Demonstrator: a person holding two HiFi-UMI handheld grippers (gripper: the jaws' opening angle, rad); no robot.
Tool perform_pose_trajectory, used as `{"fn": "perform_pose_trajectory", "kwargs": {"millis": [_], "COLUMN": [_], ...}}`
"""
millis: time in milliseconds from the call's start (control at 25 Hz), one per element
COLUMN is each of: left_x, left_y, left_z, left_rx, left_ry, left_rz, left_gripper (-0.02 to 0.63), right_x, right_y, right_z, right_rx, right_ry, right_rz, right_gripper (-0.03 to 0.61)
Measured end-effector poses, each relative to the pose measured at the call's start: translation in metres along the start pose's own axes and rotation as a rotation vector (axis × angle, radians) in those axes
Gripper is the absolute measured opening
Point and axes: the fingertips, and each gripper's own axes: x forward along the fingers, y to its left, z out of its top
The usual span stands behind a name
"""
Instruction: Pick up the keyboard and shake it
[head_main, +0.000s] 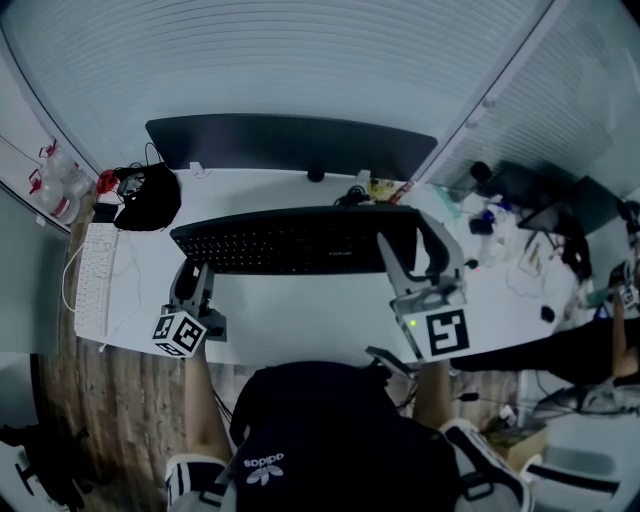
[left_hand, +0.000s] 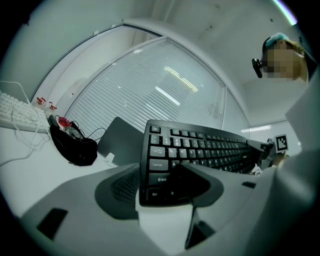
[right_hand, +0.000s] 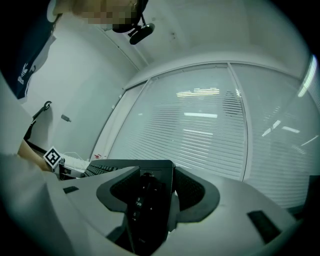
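Left tool (head_main: 193, 272) and right tool (head_main: 408, 250) each pinched an end of the black keyboard (head_main: 290, 240), midway between the tabletop's (head_main: 310, 315) near and far edges.

Legible print, left gripper view: on the keyboard (left_hand: 200, 155), near left corner, keys read "Caps Lock" (left_hand: 158, 164), "Shift" (left_hand: 161, 178) and "Ctrl" (left_hand: 154, 193). Right gripper view: number keys read "9 PgUp" (right_hand: 138, 203) and "6" (right_hand: 134, 215). Head view: "adidas" with its logo stands on the person's dark garment (head_main: 262, 465), seen inverted. Coded square markers face up on the cubes of the left gripper (head_main: 197, 270) and right gripper (head_main: 410, 240). Other key legends are too small to read.
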Motion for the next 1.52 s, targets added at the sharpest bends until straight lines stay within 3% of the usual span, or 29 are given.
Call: {"fn": "perform_pose_trajectory", "kwargs": {"millis": [480, 600, 760, 880, 1040, 1160, 1320, 1440, 1520], "left_x": [-0.006, 0.002, 0.008, 0.014, 0.021, 0.026, 0.033, 0.028, 0.033], "left_y": [-0.029, -0.026, -0.028, -0.021, -0.023, -0.020, -0.015, -0.010, -0.005], "left_z": [-0.004, -0.005, -0.003, -0.011, -0.012, -0.017, -0.018, -0.016, -0.013], "left_rx": [-0.024, -0.031, -0.050, -0.063, -0.059, -0.078, -0.067, -0.057, -0.058], "left_ry": [-0.070, -0.049, -0.047, -0.023, 0.000, 0.016, 0.033, 0.054, 0.053], "left_rz": [0.020, 0.008, 0.000, -0.012, -0.013, -0.027, -0.013, -0.024, -0.003], "left_gripper": [0.238, 0.238, 0.238, 0.238, 0.238, 0.238, 0.238, 0.238, 0.238], "right_x": [-0.020, -0.016, -0.011, -0.010, -0.012, -0.011, 0.004, -0.003, 0.009], "right_y": [-0.013, -0.016, -0.017, -0.016, -0.020, -0.022, -0.029, -0.022, -0.025], "right_z": [0.019, 0.016, 0.027, 0.021, 0.021, 0.012, 0.013, 0.006, -0.002], "right_rx": [-0.008, -0.045, -0.009, -0.055, 0.012, -0.042, 0.050, -0.016, 0.008], "right_ry": [-0.074, -0.077, -0.092, -0.081, -0.072, -0.062, -0.089, -0.081, -0.066], "right_rz": [0.040, 0.059, 0.031, 0.052, 0.002, 0.027, 0.005, 0.031, 0.027], "right_gripper": [0.207, 0.195, 0.193, 0.184, 0.184, 0.181, 0.181, 0.169, 0.170]}}
